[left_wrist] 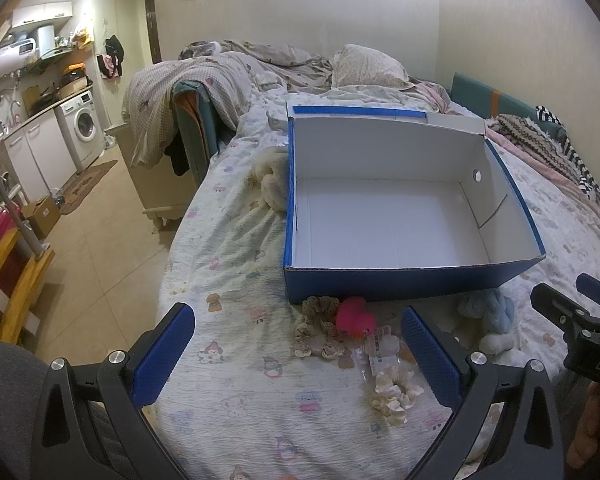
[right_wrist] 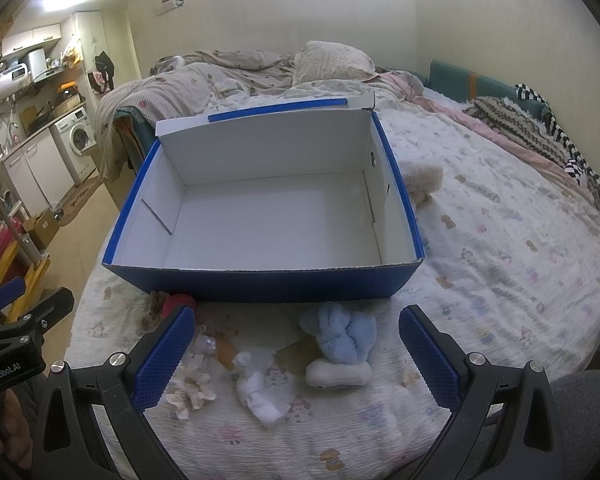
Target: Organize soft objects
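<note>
Blue plush (right_wrist: 342,336) between open right jaws | box (right_wrist: 260,280) beyond

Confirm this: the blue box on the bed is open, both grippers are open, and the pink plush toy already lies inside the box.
One thing is wrong. The pink plush toy is not inside; it lies on the bed in front of the blue box, whose inside is bare. The left wrist view shows this. The box is open, and the left gripper and right gripper are open.
</note>
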A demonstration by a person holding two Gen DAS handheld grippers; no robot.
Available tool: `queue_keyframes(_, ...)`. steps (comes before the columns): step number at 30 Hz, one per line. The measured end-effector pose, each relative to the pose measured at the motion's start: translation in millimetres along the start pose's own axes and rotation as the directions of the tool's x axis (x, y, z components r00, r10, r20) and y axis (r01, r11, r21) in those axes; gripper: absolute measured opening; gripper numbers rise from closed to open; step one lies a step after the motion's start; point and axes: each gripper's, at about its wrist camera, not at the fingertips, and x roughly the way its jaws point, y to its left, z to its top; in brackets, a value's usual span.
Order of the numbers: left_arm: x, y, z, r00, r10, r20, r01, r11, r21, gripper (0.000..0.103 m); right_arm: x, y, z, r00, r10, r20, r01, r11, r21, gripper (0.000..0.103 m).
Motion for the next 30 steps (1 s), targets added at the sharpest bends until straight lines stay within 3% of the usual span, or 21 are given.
queue_keyframes(30,-0.8,0.0,0.4,1.0,0.008,0.003,-0.008,1.0,0.005,0.103,0.2,0.5,0.5,1.0,0.0,-0.002,0.0,1.0,0.001,0.103)
